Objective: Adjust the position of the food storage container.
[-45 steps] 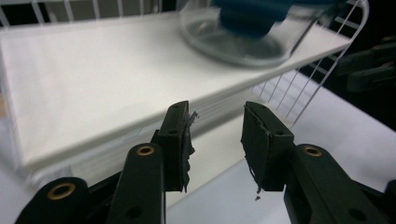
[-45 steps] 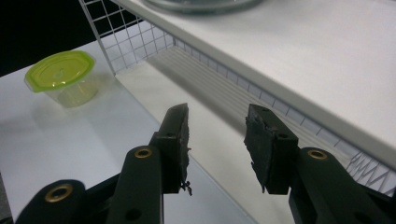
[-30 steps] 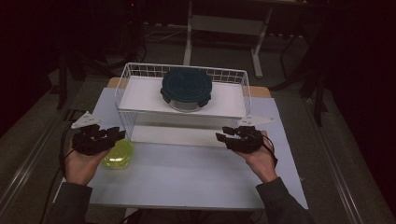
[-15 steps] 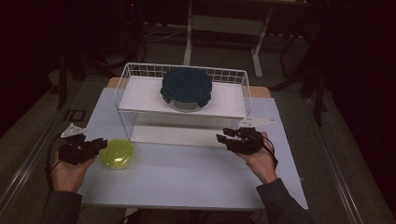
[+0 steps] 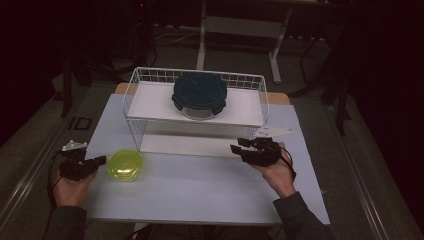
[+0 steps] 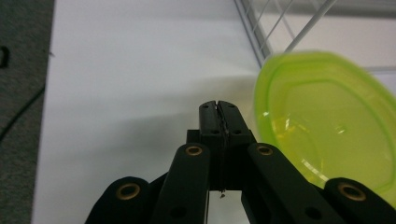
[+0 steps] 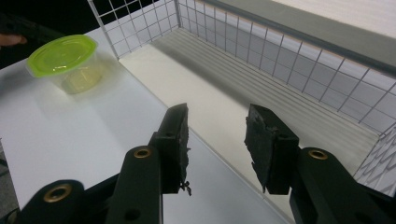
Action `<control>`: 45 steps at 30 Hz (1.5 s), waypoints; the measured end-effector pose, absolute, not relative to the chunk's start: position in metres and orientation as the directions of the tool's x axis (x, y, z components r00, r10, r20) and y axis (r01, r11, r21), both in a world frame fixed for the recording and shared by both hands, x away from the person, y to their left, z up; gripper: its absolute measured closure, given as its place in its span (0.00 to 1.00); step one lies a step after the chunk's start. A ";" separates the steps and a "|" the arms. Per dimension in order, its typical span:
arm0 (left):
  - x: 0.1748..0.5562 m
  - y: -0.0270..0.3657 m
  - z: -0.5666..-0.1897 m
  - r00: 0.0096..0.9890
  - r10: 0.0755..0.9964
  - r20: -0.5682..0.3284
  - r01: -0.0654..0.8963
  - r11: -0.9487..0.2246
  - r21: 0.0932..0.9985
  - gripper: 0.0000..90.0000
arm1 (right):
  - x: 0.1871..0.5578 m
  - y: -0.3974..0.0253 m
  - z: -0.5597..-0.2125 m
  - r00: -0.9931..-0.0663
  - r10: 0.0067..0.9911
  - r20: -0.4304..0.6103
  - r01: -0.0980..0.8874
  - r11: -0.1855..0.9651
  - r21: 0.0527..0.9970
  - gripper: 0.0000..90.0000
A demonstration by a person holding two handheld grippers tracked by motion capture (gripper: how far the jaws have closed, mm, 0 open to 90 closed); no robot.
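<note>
A small clear tub with a lime-green lid rests on the white table, left of centre. My left gripper lies just left of it, jaws shut with nothing between them, not touching the tub. My right gripper hovers open at the front edge of the white wire rack, nothing between its jaws. On the rack's upper shelf stands a round container with a dark teal lid.
The rack's lower shelf is a bare white board. The white table has open room in front of the rack. Beyond the table edges are dark floor and metal table legs.
My left gripper has pulled back to the left, off the green-lidded tub, which now stands uncovered on the table. The right gripper has stayed where it was.
</note>
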State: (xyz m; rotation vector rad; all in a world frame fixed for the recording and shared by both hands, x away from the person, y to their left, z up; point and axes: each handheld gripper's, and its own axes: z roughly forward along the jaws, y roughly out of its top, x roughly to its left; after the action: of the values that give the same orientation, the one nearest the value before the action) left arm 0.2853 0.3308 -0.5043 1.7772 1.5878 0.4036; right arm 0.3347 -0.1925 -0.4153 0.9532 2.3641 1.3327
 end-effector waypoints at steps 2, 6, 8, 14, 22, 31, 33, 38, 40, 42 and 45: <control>0.286 0.331 -0.509 0.194 0.953 -0.234 0.740 0.014 0.672 1.00 | 0.335 -0.192 -0.415 -0.751 0.655 0.085 0.412 0.363 0.836 0.65; 0.286 0.331 -0.516 0.204 0.945 -0.254 0.751 0.015 0.660 1.00 | 0.335 -0.191 -0.415 -0.750 0.655 0.087 0.412 0.362 0.836 0.65; 0.287 0.330 -0.518 0.215 0.941 -0.263 0.755 0.011 0.655 1.00 | 0.335 -0.190 -0.416 -0.750 0.655 0.089 0.414 0.360 0.836 0.65; 0.290 0.323 -0.523 0.242 0.933 -0.265 0.767 -0.017 0.641 1.00 | 0.334 -0.188 -0.417 -0.754 0.650 0.088 0.411 0.364 0.835 0.65; 0.293 0.312 -0.526 0.276 0.920 -0.279 0.773 -0.039 0.634 1.00 | 0.334 -0.188 -0.417 -0.755 0.650 0.087 0.411 0.365 0.835 0.65; 0.301 0.290 -0.526 0.338 0.902 -0.268 0.766 -0.098 0.635 1.00 | 0.334 -0.188 -0.420 -0.756 0.648 0.093 0.416 0.366 0.833 0.65; 0.304 0.283 -0.527 0.357 0.894 -0.269 0.761 -0.111 0.640 1.00 | 0.334 -0.189 -0.421 -0.755 0.650 0.093 0.418 0.366 0.832 0.65; 0.309 0.262 -0.527 0.412 0.874 -0.259 0.750 -0.163 0.642 1.00 | 0.334 -0.191 -0.422 -0.753 0.651 0.096 0.420 0.364 0.831 0.65; 0.310 0.257 -0.527 0.426 0.868 -0.257 0.746 -0.175 0.643 1.00 | 0.334 -0.191 -0.423 -0.753 0.651 0.097 0.422 0.364 0.831 0.65; 0.311 0.251 -0.526 0.438 0.862 -0.256 0.741 -0.185 0.645 1.00 | 0.333 -0.192 -0.424 -0.751 0.653 0.099 0.425 0.363 0.829 0.65; 0.310 0.242 -0.526 0.454 0.853 -0.259 0.739 -0.198 0.644 1.00 | 0.333 -0.192 -0.425 -0.752 0.651 0.102 0.427 0.362 0.829 0.65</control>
State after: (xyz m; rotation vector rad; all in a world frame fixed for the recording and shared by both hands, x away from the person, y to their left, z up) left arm 0.3103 0.2423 -0.5263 1.9800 1.3284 0.1995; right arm 0.3328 -0.1922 -0.4249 0.9632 2.3815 1.3365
